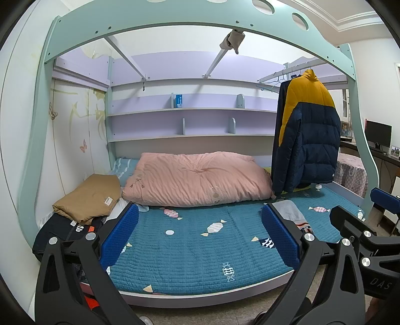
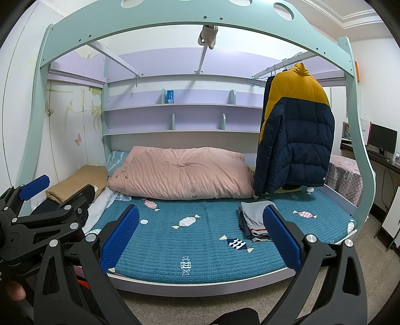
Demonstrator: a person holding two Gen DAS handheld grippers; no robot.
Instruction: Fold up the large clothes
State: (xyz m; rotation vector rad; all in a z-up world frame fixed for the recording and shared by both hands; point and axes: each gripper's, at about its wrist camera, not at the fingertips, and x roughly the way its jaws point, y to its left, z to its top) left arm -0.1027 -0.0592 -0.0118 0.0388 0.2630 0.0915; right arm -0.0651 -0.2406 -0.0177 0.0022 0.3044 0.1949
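A navy and mustard puffer jacket hangs on a hanger from a rail at the right end of the bed; it also shows in the right wrist view. My left gripper is open and empty, held off the bed's front edge. My right gripper is open and empty beside it. Each gripper shows in the other's view, the right one and the left one. A folded tan garment lies on dark clothes at the left end. A small folded grey pile lies on the mattress.
A teal quilted mattress cover spreads across the bed. A pink duvet lies along the back. A mint bunk frame arches overhead, with lilac shelves behind. A desk with a monitor stands at the right.
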